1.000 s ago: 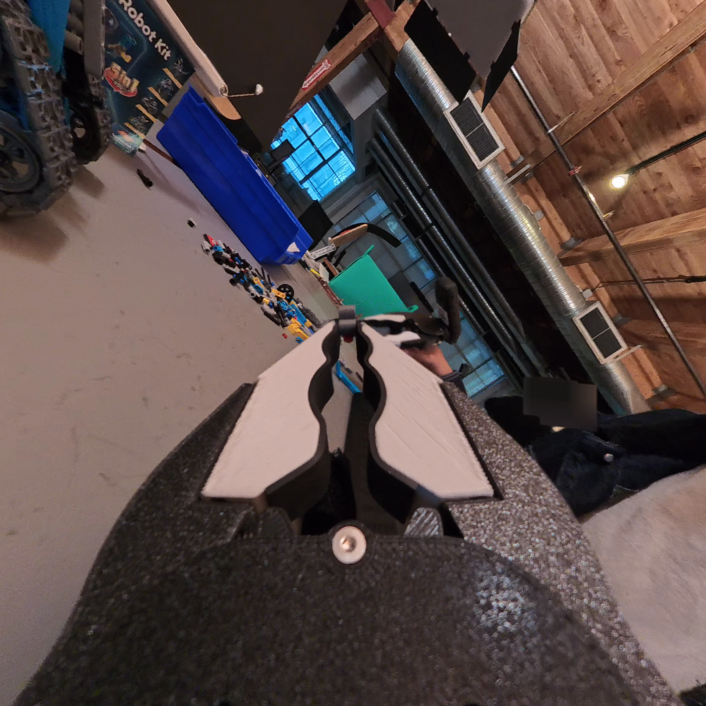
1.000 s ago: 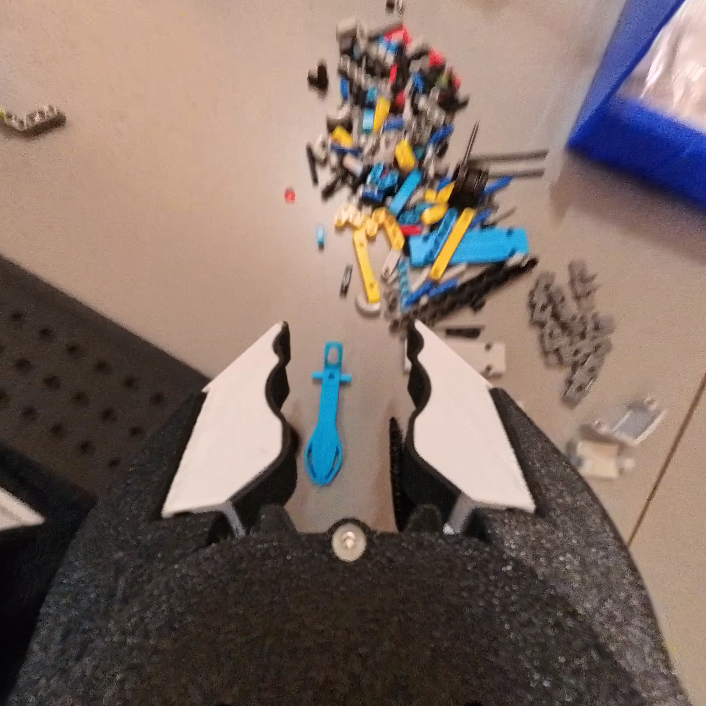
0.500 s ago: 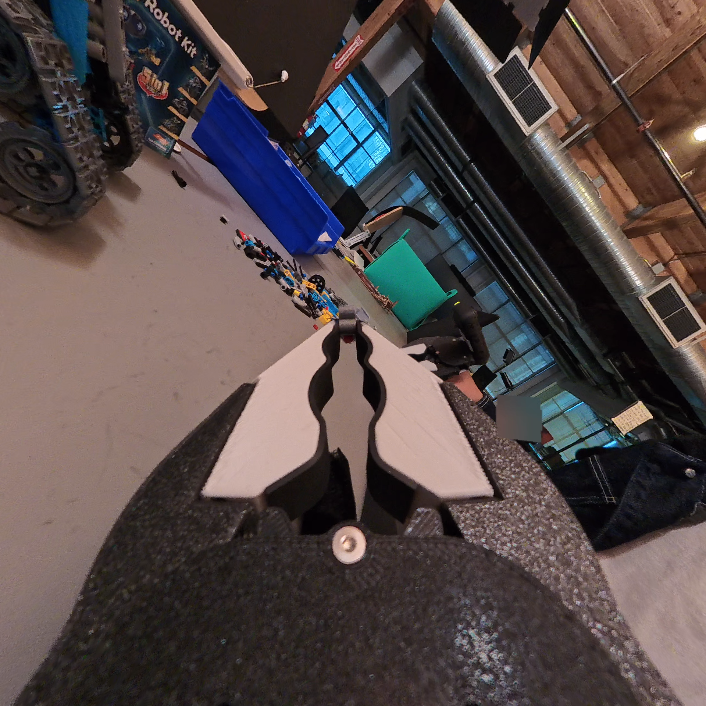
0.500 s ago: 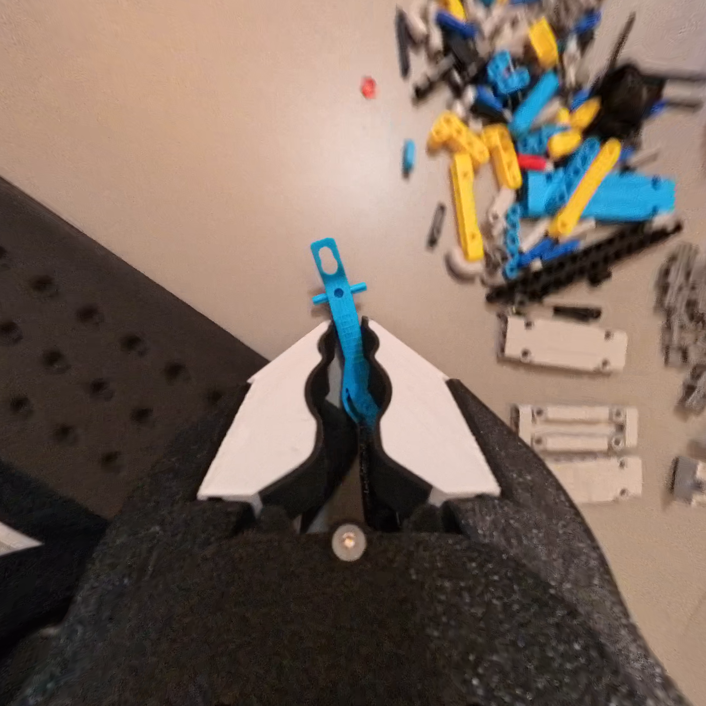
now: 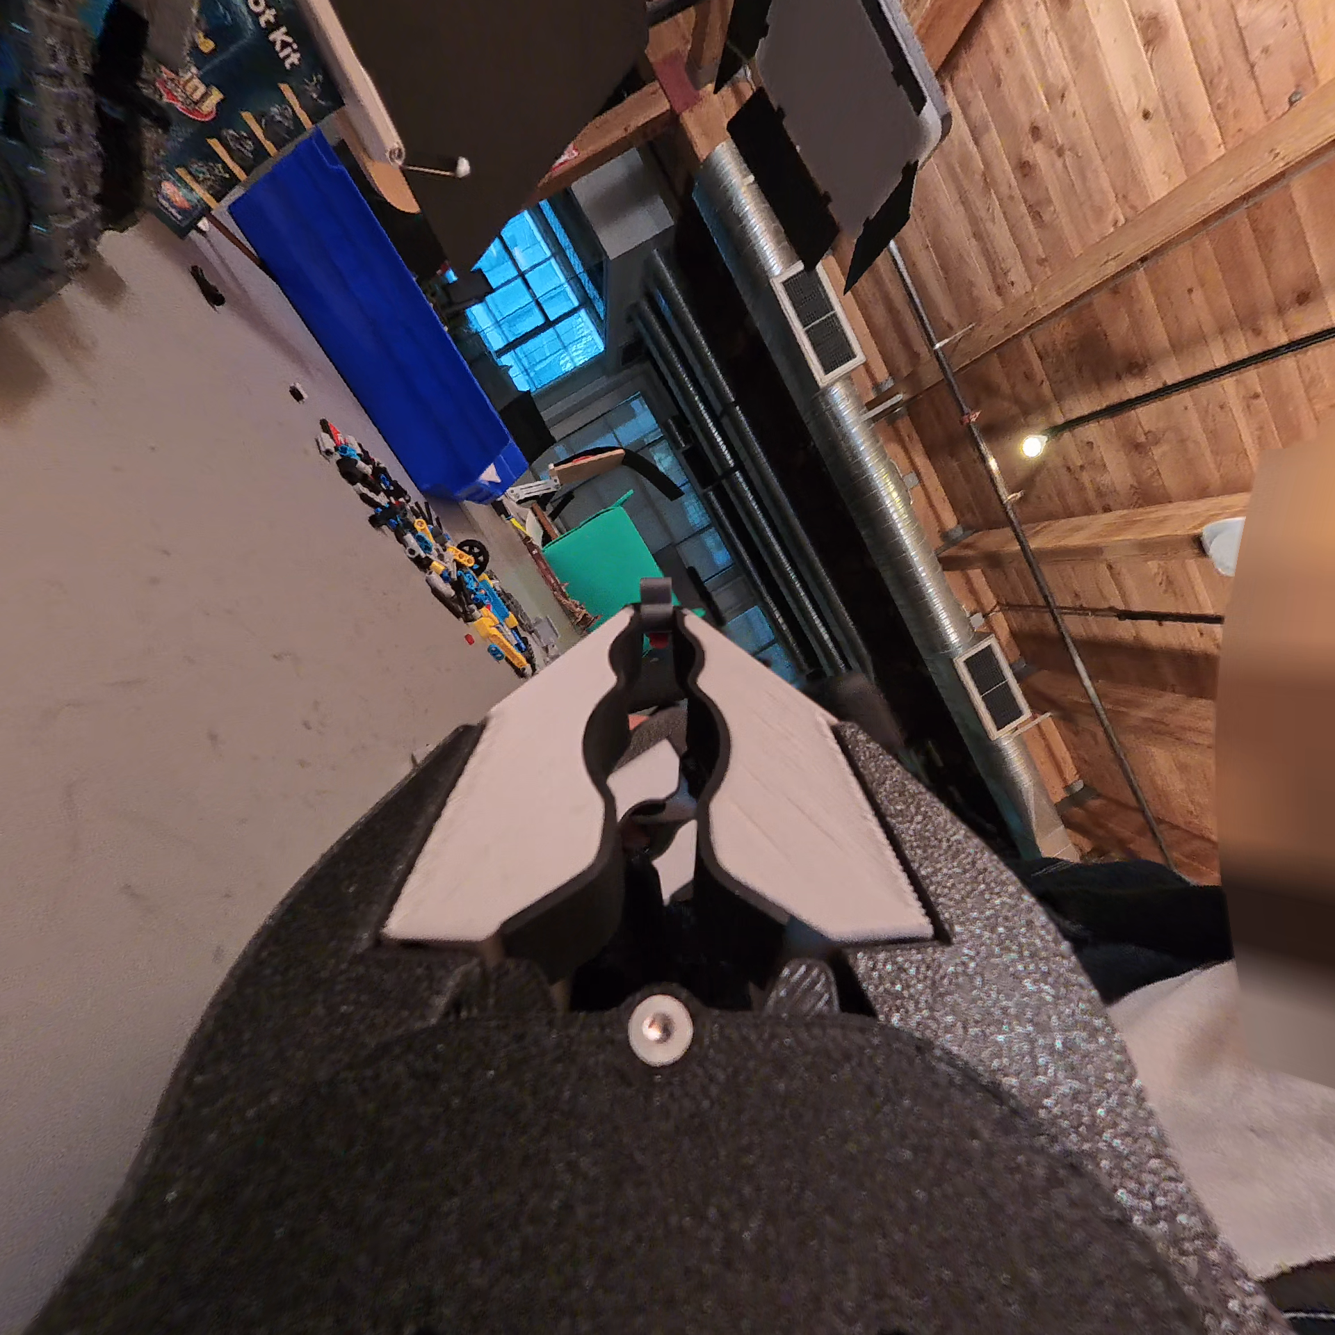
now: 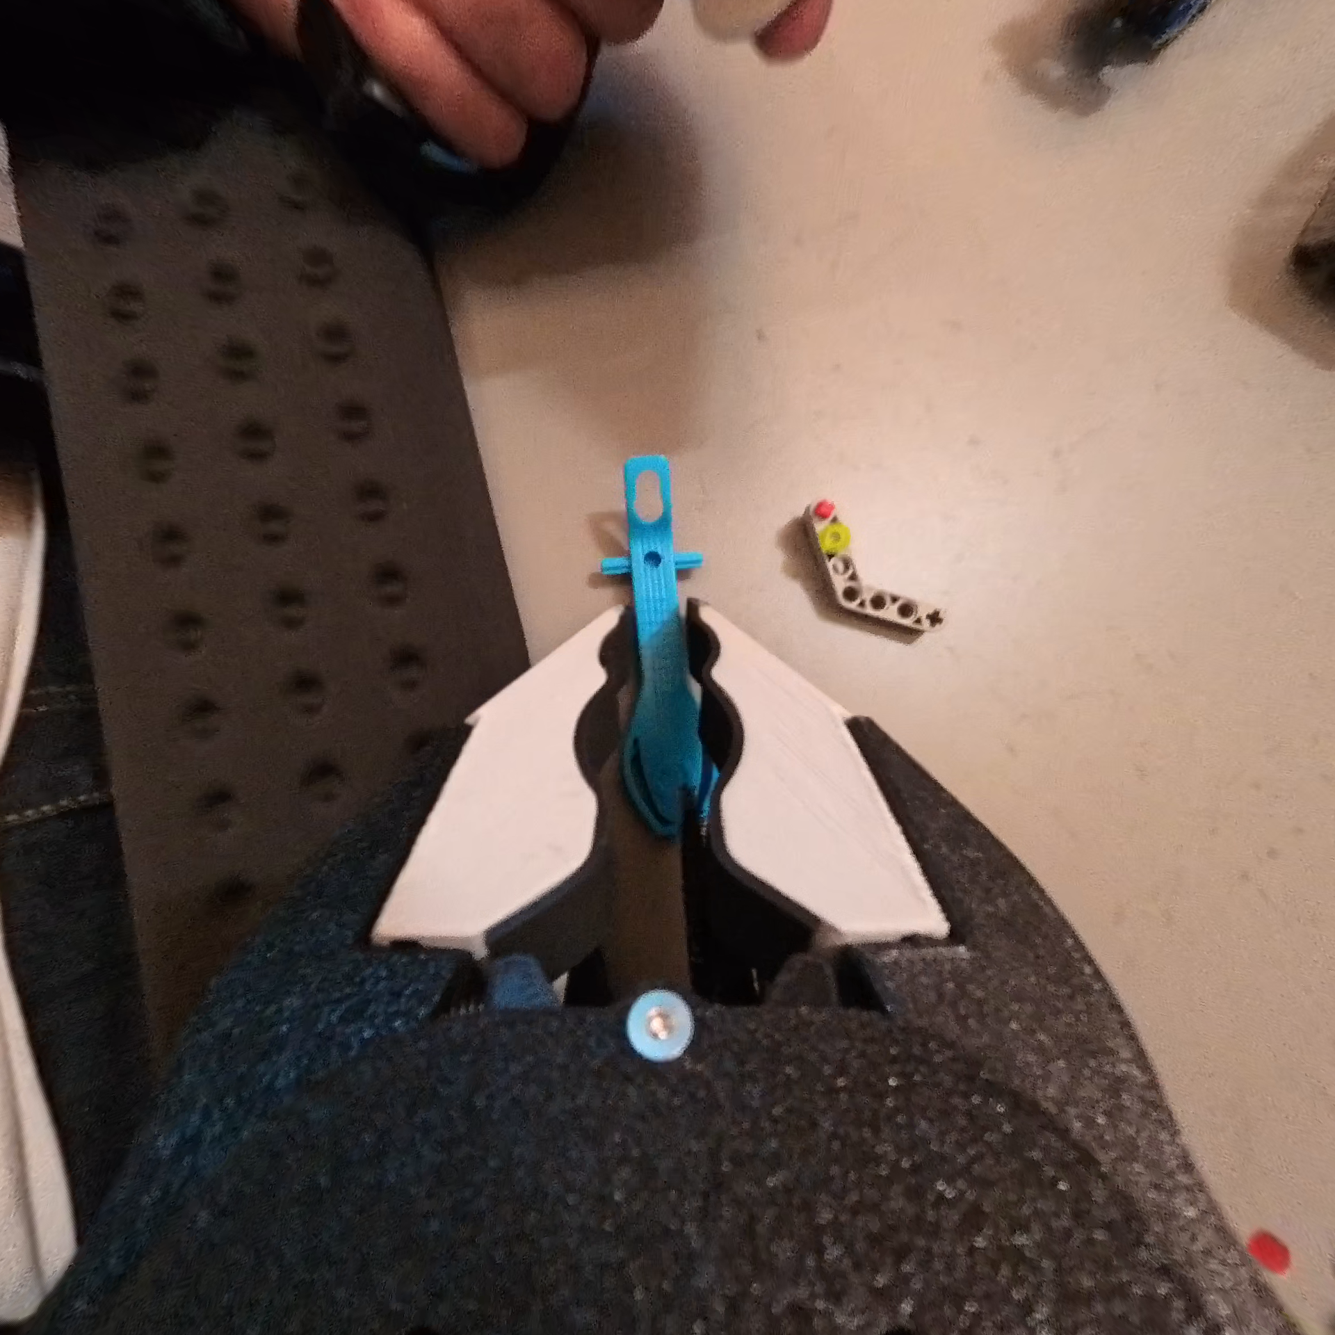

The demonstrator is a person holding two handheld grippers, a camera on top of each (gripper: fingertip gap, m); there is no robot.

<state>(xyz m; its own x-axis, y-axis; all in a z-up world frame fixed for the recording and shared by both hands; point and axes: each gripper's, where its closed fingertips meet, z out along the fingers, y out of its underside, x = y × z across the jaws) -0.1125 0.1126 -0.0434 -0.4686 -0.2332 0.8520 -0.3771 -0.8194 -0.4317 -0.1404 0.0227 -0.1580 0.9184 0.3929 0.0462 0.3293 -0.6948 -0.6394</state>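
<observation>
My right gripper (image 6: 654,612) is shut on a light-blue plastic tool (image 6: 650,563). The tool's slotted end and short cross-bar stick out past the fingertips, above the beige table (image 6: 1011,433). A grey angled beam (image 6: 870,581) with a red pin and a yellow bush lies on the table just right of the tool. My left gripper (image 5: 657,615) is tilted sideways and shut on a small dark grey piece (image 5: 656,594) with a red bit under it. It is raised off the table (image 5: 144,650), and most of that piece is hidden between the fingers.
A black perforated board (image 6: 253,433) lies left of the right gripper, with a person's hand (image 6: 469,65) above it. A loose red piece (image 6: 1269,1251) lies at the lower right. In the left wrist view are a pile of building parts (image 5: 448,563), a blue bin (image 5: 376,325) and a picture box (image 5: 238,94). My right fingertips sit around 15 centimeters from my left ones.
My right gripper shut on the blue tool, lifted it and swung away from the parts pile to beside the perforated board. My left gripper stayed shut and tilted about.
</observation>
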